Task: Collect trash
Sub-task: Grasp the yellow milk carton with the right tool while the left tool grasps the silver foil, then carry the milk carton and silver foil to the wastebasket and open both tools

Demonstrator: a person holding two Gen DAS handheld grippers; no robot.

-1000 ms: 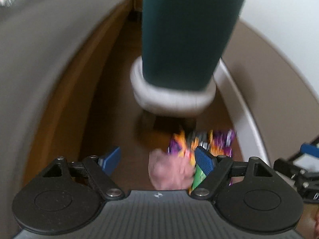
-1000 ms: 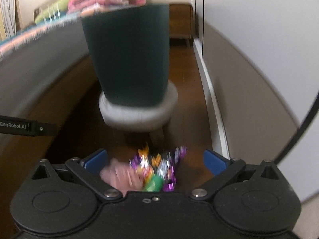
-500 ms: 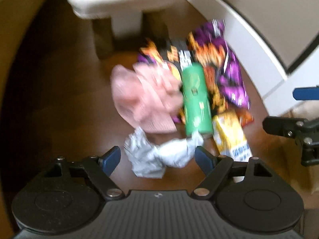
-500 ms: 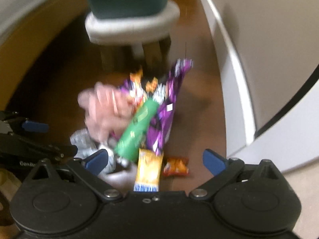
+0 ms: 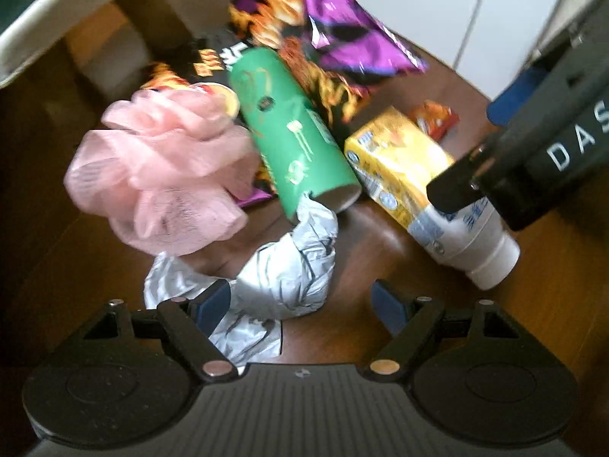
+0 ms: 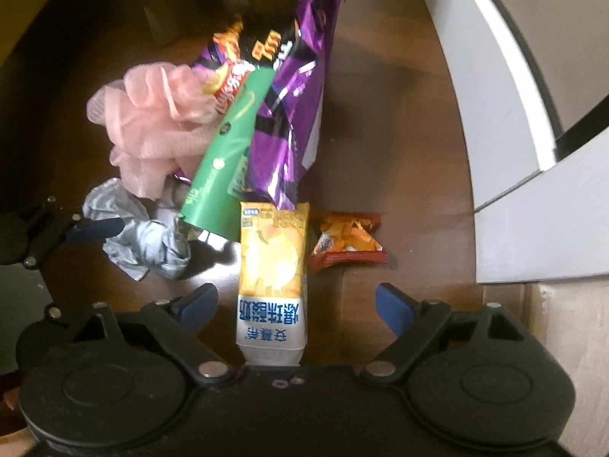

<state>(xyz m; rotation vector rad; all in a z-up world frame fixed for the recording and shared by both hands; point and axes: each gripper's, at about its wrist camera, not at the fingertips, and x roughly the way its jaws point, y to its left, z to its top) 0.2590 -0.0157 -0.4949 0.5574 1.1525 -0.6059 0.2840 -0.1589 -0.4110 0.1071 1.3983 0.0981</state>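
Trash pile on floor (image 6: 399, 122): crumpled silver wrapper (image 5: 289, 270), green tube (image 5: 293, 133), yellow pouch (image 6: 272, 266); both grippers (image 5: 300, 301) (image 6: 293, 304) wide open, holding nothing

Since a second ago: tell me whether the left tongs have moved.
Yes. The left tongs have dropped down and forward toward the floor pile: the stool has slid to the frame's top edge, and the silver wrapper now lies between the tips.

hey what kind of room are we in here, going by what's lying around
Probably a room in a home, floor level. Litter lies on a dark wood floor: a purple snack bag, a green tube, a pink bath pouf. A white baseboard runs alongside.
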